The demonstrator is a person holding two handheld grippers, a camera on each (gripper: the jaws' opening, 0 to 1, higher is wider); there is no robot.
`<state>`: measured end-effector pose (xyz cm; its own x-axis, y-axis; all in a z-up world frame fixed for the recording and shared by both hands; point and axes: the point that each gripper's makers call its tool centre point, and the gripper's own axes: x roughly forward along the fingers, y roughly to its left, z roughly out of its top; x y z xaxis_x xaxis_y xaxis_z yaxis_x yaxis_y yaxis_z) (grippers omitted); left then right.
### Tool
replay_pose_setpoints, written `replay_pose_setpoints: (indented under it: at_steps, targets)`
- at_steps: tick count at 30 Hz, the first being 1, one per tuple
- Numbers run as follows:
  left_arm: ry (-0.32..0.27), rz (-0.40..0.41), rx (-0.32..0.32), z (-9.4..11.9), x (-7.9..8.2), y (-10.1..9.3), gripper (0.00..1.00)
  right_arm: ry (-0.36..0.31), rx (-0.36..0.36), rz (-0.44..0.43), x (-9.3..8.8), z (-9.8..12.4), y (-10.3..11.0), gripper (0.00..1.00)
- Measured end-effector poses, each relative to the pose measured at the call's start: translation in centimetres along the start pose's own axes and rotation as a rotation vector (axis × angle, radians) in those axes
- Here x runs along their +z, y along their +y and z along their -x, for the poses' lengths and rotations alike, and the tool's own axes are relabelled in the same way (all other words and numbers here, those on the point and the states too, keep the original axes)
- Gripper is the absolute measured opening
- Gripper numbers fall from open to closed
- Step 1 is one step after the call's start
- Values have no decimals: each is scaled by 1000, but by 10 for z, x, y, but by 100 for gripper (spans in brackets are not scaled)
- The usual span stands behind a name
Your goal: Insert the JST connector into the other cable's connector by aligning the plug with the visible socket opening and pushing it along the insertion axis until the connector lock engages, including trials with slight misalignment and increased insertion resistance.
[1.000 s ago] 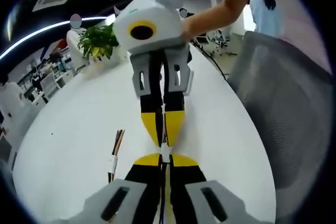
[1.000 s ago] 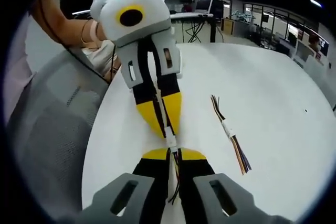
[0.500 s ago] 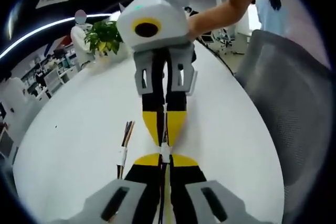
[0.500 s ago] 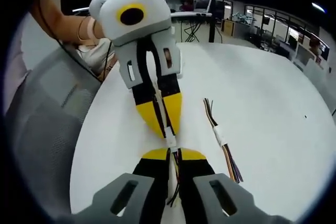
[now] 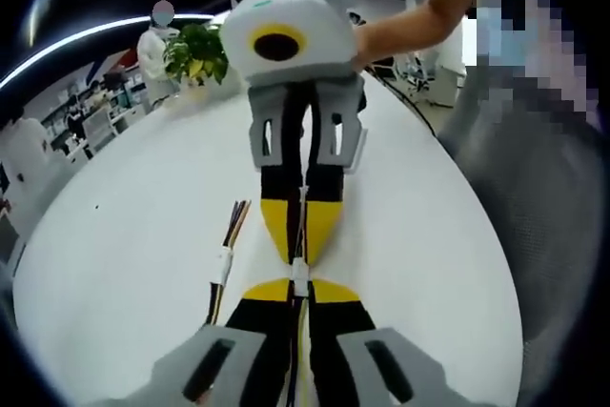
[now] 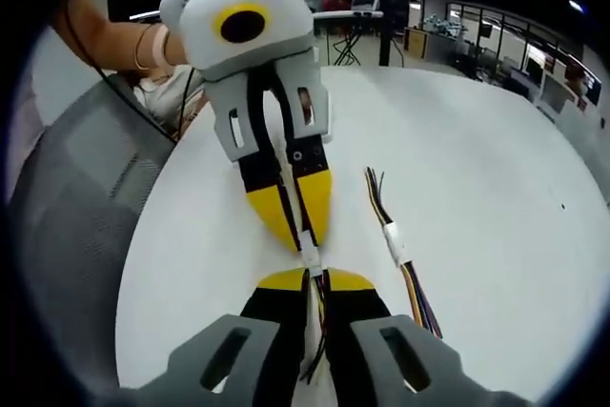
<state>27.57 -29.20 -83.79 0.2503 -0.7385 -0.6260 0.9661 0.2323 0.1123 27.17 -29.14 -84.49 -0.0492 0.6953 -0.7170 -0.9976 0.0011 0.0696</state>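
Left gripper view: left gripper (image 5: 300, 295) has its yellow-tipped jaws pinched together on its cable's JST connector (image 5: 300, 285), wires running back between the jaws toward the camera; right gripper (image 5: 301, 235) comes in tip-to-tip from the top, jaws also closed on its own cable. Held nose to nose above the white table (image 5: 124, 235), prob so plug and socket face each other on one line. Small white connector sits right at the meeting point, long axis along both jaw pairs; can't tell if the lock is engaged. Spare mated cable pair (image 5: 224, 264) lies flat on the table just left of the grippers, unused. Right gripper view: same setup mirrored. Right gripper (image 6: 315, 283) clamped on dark wires (image 6: 319, 331) trailing toward the camera, left gripper (image 6: 303, 240) opposite, white JST connector (image 6: 310, 256) between the tips, pointing along the shared axis. Spare cable pair (image 6: 396, 245) lies right of them, roughly parallel.
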Motion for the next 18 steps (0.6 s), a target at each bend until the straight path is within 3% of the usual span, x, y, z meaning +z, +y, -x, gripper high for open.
replay_pose_setpoints:
  at_steps: [18]
  targets:
    - [-13, 71, -7, -2, -7, -4, 0, 2, 16, -7, -2, -3, 4, 3]
